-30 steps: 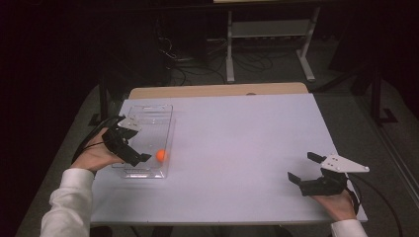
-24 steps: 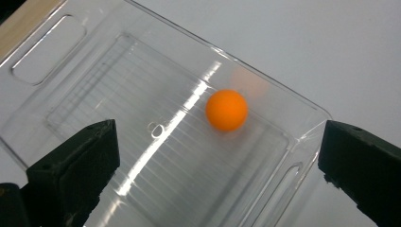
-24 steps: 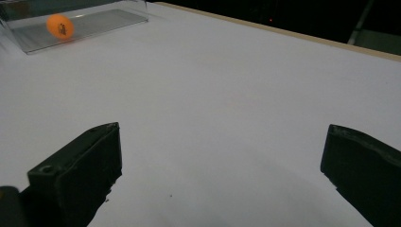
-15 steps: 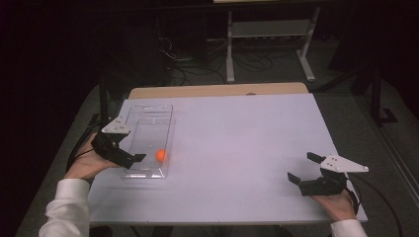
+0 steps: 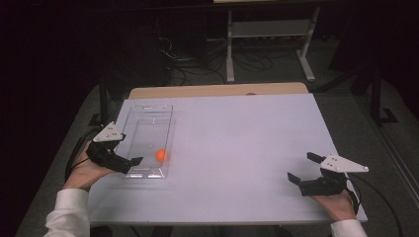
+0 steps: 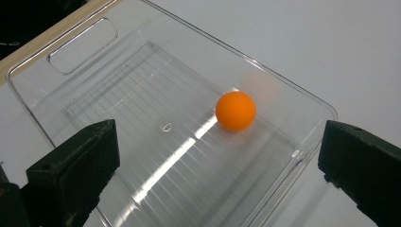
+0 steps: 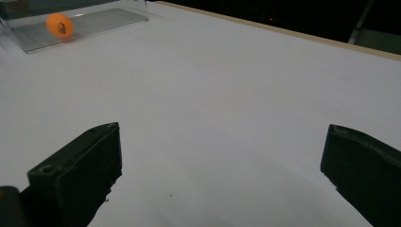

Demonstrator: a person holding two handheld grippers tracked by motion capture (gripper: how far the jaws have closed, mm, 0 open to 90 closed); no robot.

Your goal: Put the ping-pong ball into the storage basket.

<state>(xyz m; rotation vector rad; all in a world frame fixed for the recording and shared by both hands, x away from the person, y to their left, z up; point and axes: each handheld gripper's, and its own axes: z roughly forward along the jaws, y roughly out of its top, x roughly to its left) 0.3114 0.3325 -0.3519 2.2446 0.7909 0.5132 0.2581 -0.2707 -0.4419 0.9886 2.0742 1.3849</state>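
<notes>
Table (image 5: 237, 138), white-topped, seen from above. Clear plastic tray (image 5: 148, 111) lying flat near left edge, long axis running away from the person, handle cut-out at far end. Orange ball (image 5: 160, 155) inside tray, toward near end and against right-hand wall; from left gripper view same ball (image 6: 235, 111) resting on ribbed floor beside the wall, with a faint orange reflection in the plastic.

Left gripper (image 5: 129, 164) held at tray's near left corner, jaws spread wide, nothing between them but tray floor; touching the tray or just above it, cannot tell. Grey three-cornered plate on top.

Right gripper (image 5: 301, 169) near right front corner of table, well apart from tray, jaws likewise spread wide over bare tabletop, gripping nothing. Ball (image 7: 59, 25) visible far off at upper left of right gripper view.
</notes>
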